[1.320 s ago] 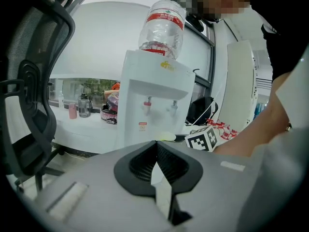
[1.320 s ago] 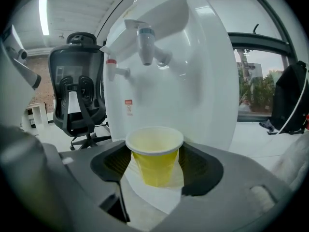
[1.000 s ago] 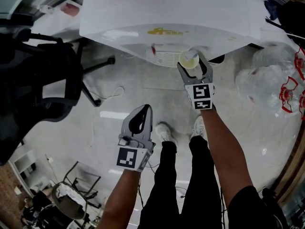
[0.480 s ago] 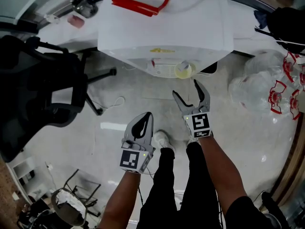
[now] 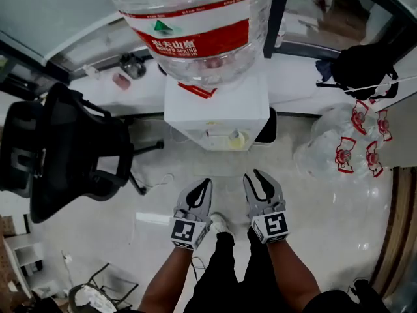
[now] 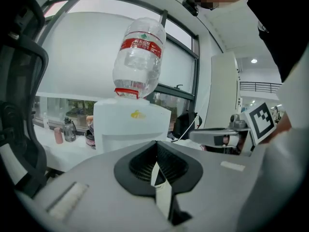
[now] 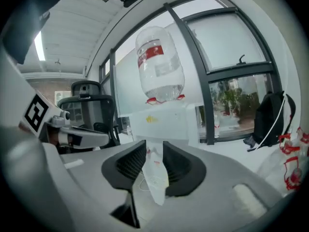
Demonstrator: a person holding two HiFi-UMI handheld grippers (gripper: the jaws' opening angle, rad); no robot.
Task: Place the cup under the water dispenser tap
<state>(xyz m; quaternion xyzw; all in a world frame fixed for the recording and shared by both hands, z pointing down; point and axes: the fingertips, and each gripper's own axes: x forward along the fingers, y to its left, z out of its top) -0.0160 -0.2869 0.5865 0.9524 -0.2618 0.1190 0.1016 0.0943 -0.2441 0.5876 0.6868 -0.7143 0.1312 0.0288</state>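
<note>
A pale yellow cup (image 5: 236, 140) stands upright in the recess of the white water dispenser (image 5: 215, 106), below its taps. A big clear bottle (image 5: 195, 25) with a red label sits upside down on top. Both grippers hang side by side in front of the dispenser, well clear of the cup. My right gripper (image 5: 253, 175) holds nothing; a narrow gap shows between its jaws, which are closing. My left gripper (image 5: 206, 184) is shut and empty. In the right gripper view the dispenser (image 7: 164, 122) and bottle (image 7: 158, 64) stand straight ahead beyond the jaws; the left gripper view shows the dispenser (image 6: 130, 124) too.
A black office chair (image 5: 58, 149) stands left of the dispenser. Several empty clear water bottles (image 5: 345, 149) with red handles lie on the floor at the right, and a black bag (image 5: 365, 64) hangs behind them. The person's shoes (image 5: 218, 223) are below the grippers.
The right gripper let go of the cup at the dispenser, drew back and rose, its jaws spreading wide and then narrowing. The left gripper rose too. The head view tilted up.
</note>
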